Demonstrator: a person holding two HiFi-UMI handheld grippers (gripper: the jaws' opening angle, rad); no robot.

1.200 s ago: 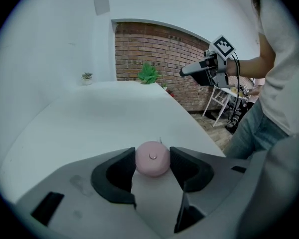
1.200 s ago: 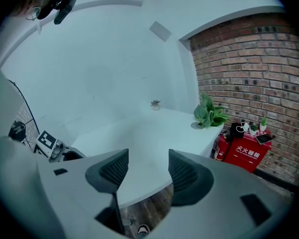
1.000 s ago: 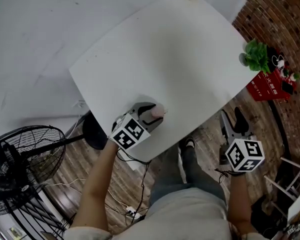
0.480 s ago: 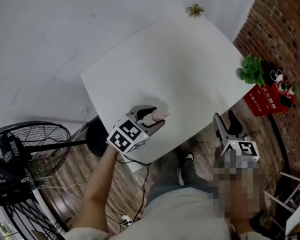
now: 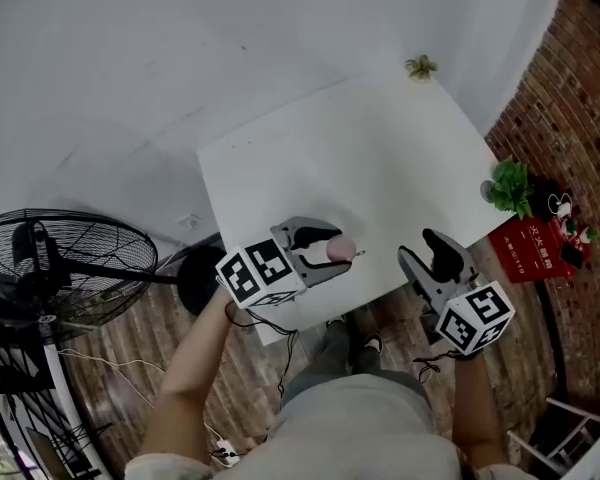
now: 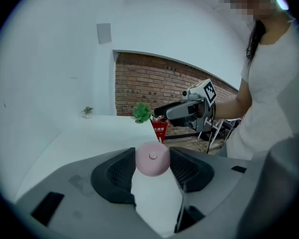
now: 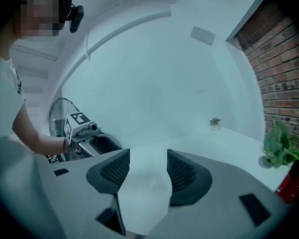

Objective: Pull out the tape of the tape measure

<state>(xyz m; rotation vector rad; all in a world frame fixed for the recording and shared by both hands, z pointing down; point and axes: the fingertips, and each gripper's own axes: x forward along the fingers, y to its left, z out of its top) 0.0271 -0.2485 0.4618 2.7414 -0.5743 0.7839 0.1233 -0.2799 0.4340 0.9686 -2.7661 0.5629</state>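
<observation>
A small round pink tape measure [image 5: 341, 251] is clamped between the fingers of my left gripper [image 5: 325, 251], above the front edge of the white table [image 5: 380, 158]. In the left gripper view the pink case [image 6: 152, 159] sits squeezed between the two dark pads, and no tape shows outside it. My right gripper [image 5: 425, 251] is open and empty at the table's front right edge, a short way right of the tape measure. Its jaws [image 7: 147, 171] point toward the left gripper [image 7: 97, 142], with only the table top between them.
A small potted plant [image 5: 419, 66] stands on the table's far corner. A green plant [image 5: 510, 183] and a red box [image 5: 528, 251] are by the brick wall on the right. A floor fan [image 5: 50, 268] stands at the left, with cables on the wooden floor.
My right gripper has come up from beside the table to its front right edge, nearer the tape measure. The left gripper keeps hold of the pink case and has shifted slightly right.
</observation>
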